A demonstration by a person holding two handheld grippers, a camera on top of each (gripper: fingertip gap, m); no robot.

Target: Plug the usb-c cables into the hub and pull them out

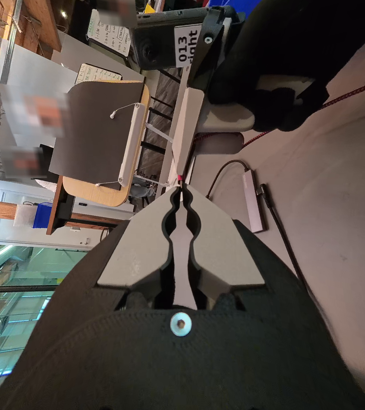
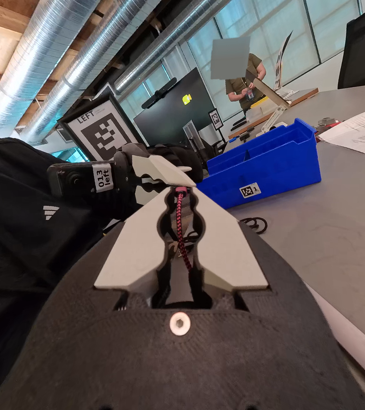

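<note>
Left wrist view: my left gripper and right gripper both pinch the red braided cable's plug, re-seating it for the hub.

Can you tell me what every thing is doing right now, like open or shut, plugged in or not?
left gripper: shut on the red cable's plug tip.
right gripper: shut on the red cable's plug.
red cable: held in the air, not plugged in.
hub: lying on the table, nobody holding it.
black cable: plugged into the hub's side.
blue bin: open on top.
</note>
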